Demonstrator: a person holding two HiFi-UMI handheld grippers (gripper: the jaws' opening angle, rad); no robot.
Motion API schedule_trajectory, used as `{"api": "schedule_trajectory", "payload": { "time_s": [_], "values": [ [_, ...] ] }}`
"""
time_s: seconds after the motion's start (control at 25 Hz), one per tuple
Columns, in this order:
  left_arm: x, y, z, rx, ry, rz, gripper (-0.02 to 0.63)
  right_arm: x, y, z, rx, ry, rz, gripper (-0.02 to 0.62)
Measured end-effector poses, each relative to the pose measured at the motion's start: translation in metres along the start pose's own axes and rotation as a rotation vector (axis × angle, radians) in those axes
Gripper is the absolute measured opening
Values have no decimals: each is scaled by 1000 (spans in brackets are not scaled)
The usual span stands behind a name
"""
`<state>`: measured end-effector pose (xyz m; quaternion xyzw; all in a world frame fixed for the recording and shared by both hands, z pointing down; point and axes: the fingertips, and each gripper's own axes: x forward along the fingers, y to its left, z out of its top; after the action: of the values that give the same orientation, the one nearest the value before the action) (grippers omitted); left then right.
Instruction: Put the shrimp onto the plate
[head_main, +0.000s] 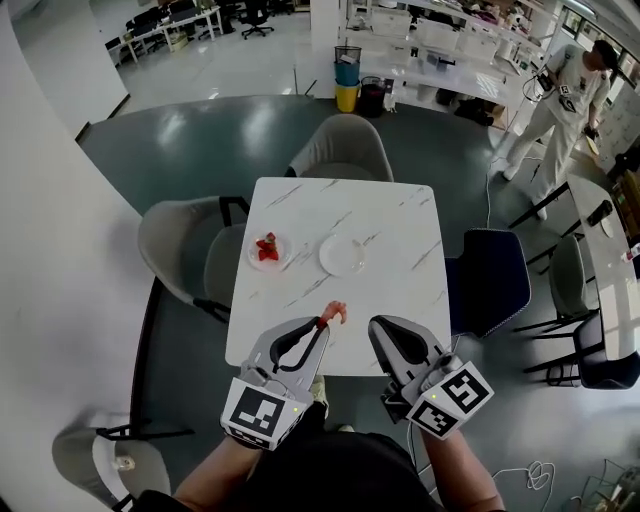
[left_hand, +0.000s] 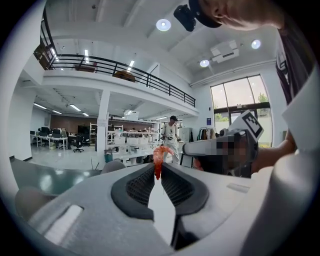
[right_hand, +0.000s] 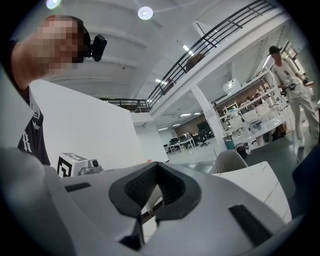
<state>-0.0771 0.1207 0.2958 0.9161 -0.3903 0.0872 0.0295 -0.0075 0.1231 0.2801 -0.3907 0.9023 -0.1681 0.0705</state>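
Shrimp (head_main: 335, 312) is pinched at the tips of the left gripper (head_main: 322, 322), above the desk's (head_main: 400, 220) near edge. It is best carried level over the empty plate (head_main: 343, 255), lowered close, then released. The right gripper (head_main: 378, 325) is closed on nothing.

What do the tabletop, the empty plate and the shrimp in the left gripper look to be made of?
Tabletop: white marble or marble-look laminate, grey veins, slight sheen. Empty plate: smooth plain white, likely ceramic or plastic; too small to tell. Shrimp: orange-red, glossy; real or a plastic model, unclear.
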Motion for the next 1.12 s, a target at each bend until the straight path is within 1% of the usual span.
{"api": "schedule_trajectory", "payload": {
  "time_s": [0.24,0.36,0.52,0.68,0.88,1.12],
  "values": [
    [44,42,-8,-3,8,-70,48,43,-36,5,3,1,-73,3],
    [64,55,-12,-34,12,-105,48,57,-52,3,2,13,-112,3],
    [95,67,-26,-21,38,-125,48,72,-82,-1,-4,25,-148,3],
    [131,78,-41,-39,63,-103,48,84,-118,-6,15,22,-158,3],
    [174,98,-67,-48,97,-53,48,104,-162,-18,26,53,-141,2],
    [223,120,-115,-72,152,19,48,136,-218,-50,24,111,-128,3]
  ]
}}
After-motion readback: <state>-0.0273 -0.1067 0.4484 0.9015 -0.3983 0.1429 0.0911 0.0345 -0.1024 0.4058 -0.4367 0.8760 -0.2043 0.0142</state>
